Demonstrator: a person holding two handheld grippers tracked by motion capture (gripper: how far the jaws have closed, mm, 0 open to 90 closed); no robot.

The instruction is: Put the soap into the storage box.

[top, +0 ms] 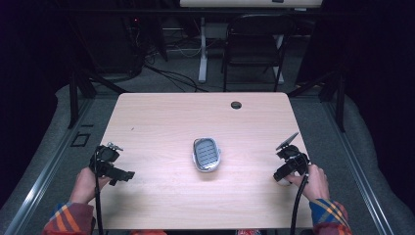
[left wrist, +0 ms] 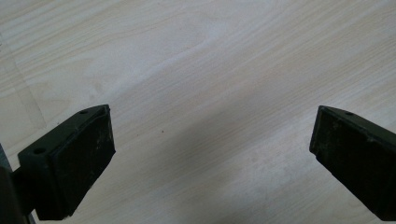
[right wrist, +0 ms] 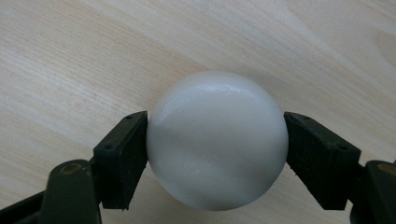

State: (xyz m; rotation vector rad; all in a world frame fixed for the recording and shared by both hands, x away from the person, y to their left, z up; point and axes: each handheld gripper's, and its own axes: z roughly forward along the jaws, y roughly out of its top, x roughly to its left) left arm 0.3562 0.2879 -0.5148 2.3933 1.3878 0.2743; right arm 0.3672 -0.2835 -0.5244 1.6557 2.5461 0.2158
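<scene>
**Ana:** High view first. What is seen of the hands?

**Ben:** Two hands are seen at the near edge of the wooden table (top: 161,112), one at each side. The left gripper (top: 116,175) is held low near the left edge, with its jaws turned toward the middle of the table. The right gripper (top: 284,175) is held low near the right edge, and its cable is seen trailing back past the sleeve. A bit of white is seen at its tip.

**Ana:** Is a box or tray seen?

**Ben:** A small grey tray (top: 206,154) with rounded corners is seen in the middle of the table, well apart from both grippers. What is in it cannot be told from up here; a dark ribbed floor is all that can be made out.

**Ana:** Left gripper view next?

**Ben:** The two black jaws are held wide apart. Bare wood is seen between them, and nothing is gripped.

**Ana:** And the right gripper view?

**Ben:** A white ball (right wrist: 217,140) is clamped between the two jaws. It is touched by one pad on each side. The ball is smooth and shiny, and the table is seen close behind it. The ball is kept at the right side of the table, far from the tray.
</scene>
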